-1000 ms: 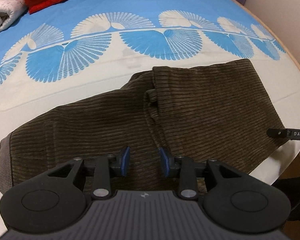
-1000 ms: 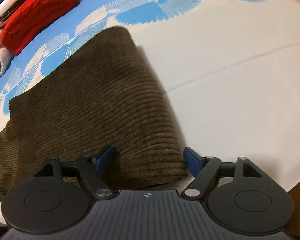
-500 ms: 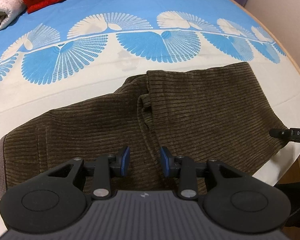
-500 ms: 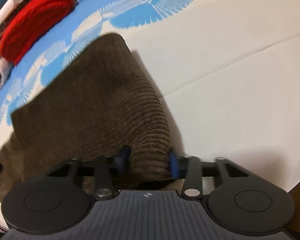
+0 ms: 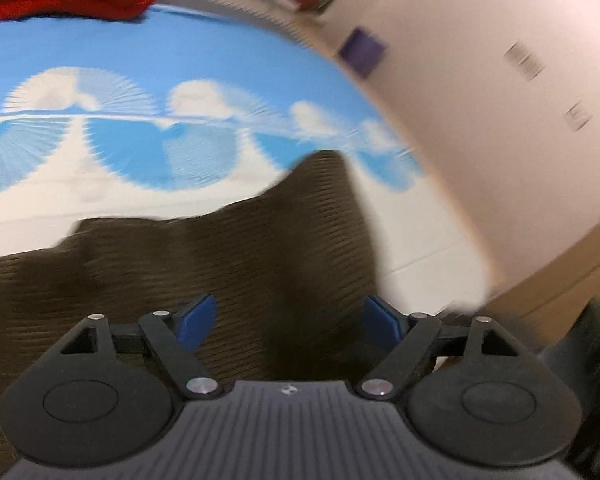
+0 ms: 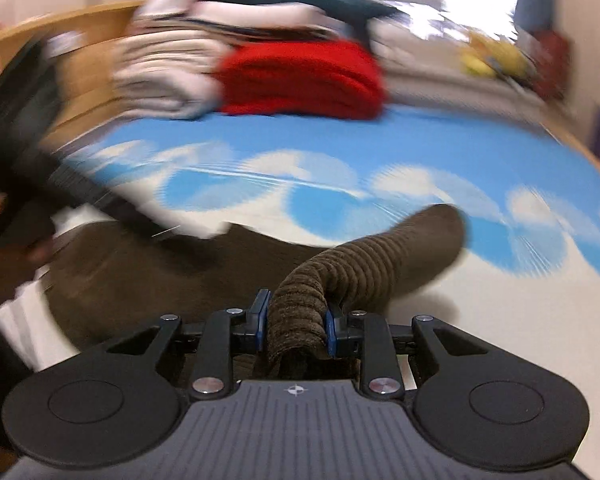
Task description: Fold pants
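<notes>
Pants [image 6: 364, 264] ribbed brown corduroy, bunched roll pinched in right gripper [image 6: 296, 326] jaws

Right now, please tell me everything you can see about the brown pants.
The pants are dark brown, ribbed corduroy, thick and soft-looking. They lie spread on the blue-and-white bedsheet. One end is bunched and lifted off the sheet, pinched between the blue pads of the right gripper, whose jaws have just been closing. The left gripper stands open over the cloth, its jaws having just opened. Both views are blurred.
</notes>
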Demonstrator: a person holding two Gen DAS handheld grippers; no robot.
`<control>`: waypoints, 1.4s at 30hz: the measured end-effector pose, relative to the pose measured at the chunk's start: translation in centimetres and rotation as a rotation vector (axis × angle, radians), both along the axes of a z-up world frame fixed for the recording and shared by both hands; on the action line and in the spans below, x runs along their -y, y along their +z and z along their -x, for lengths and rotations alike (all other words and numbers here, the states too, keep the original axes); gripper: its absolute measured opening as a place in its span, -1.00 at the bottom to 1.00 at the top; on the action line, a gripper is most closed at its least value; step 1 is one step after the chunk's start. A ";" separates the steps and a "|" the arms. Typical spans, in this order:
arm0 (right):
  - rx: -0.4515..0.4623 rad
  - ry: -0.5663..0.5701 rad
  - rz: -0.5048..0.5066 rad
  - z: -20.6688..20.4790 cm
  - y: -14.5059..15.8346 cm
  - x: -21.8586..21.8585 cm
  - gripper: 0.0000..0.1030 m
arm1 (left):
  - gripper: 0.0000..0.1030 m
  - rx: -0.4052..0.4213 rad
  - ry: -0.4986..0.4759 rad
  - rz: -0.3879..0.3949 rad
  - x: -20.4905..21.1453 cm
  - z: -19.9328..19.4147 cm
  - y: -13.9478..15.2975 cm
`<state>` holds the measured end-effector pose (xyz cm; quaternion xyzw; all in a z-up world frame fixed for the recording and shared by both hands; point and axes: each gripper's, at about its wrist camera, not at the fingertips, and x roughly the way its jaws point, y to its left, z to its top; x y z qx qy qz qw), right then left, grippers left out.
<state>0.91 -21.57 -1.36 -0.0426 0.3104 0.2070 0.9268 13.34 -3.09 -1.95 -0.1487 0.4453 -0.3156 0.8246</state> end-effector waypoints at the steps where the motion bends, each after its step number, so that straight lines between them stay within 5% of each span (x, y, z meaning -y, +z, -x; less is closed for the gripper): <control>1: 0.016 0.034 0.007 0.2 0.0 -1.0 -0.47 | 0.65 -0.008 -0.004 0.028 0.2 -0.1 0.1; 3: 0.045 0.100 0.031 0.7 -0.2 -2.8 -0.47 | 0.65 -0.030 -0.003 0.014 0.8 -0.3 -0.3; 8: 0.104 0.282 0.111 2.1 -0.5 -6.0 -0.47 | 0.50 -0.024 0.031 -0.167 1.7 -0.8 -1.5; 10: 0.106 0.323 0.125 2.3 -0.6 -6.8 -0.47 | -0.24 -0.030 0.044 -0.244 1.4 -0.9 -2.1; 13: 0.094 0.336 0.138 1.7 -0.8 -7.3 -0.47 | -0.60 -0.051 0.064 -0.309 0.3 -1.4 -3.0; 16: 0.036 0.343 0.095 0.6 -0.6 -7.6 -0.36 | -0.63 -0.043 0.079 -0.326 -0.9 -1.5 -3.0; 19: -0.073 0.372 0.001 -1.0 0.1 -7.6 0.02 | -0.63 -0.036 0.122 -0.320 -3.2 -1.5 -2.5; 26: -0.210 0.284 -0.330 -6.0 2.3 -5.7 0.44 | -0.63 -0.032 0.297 -0.339 -12.9 -1.5 -1.3; 33: -0.300 -0.009 -0.288 -10.1 -0.5 -5.7 0.58 | -0.64 -0.048 0.465 -0.411 -21.5 0.4 -1.5; 40: -0.458 -0.069 -0.238 -11.3 -5.0 -10.5 0.68 | -0.63 -0.094 0.543 -0.411 -27.8 2.0 -2.6; 42: -0.496 -0.051 -0.242 -11.4 -5.9 -11.9 0.69 | -0.49 -0.096 0.548 -0.389 -28.6 2.1 -3.1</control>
